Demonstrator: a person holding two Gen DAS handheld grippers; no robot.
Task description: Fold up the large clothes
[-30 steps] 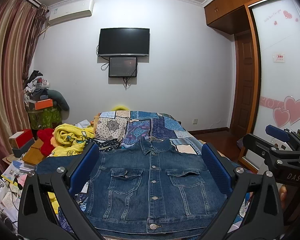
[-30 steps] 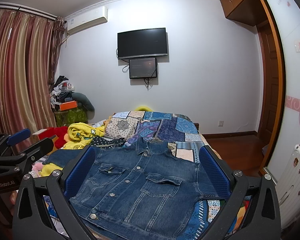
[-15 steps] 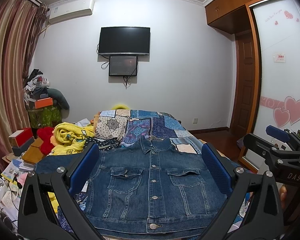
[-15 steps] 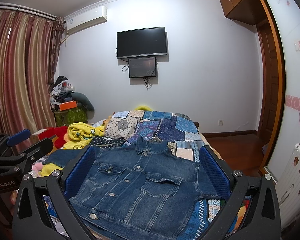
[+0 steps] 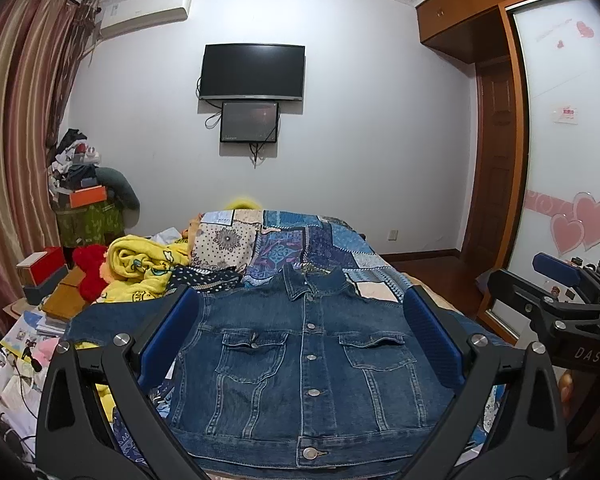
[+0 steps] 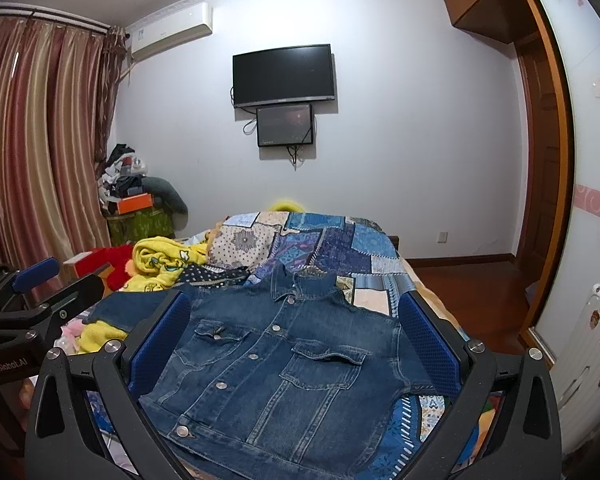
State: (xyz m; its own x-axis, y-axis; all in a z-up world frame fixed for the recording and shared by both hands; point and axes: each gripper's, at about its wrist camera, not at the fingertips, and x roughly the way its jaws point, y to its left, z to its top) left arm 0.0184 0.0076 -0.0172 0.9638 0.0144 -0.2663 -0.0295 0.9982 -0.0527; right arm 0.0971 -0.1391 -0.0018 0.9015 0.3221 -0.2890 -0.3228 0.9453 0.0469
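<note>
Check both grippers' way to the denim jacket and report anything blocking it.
Nothing visible blocks either one. The denim jacket lies spread flat, front up, on the patchwork quilt. The left gripper and right gripper are both open above it, with only air between. The yellow blanket lies off to the left.

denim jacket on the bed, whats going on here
A person holds a pair of tongs in each hand above a denim jacket spread front-up and buttoned on a patchwork quilt on the bed. Both the left tongs and the right tongs are open and hold nothing; neither touches the jacket. One sleeve lies out to the left side. No fold shows in the jacket yet. A yellow blanket is bunched beside it.
</note>
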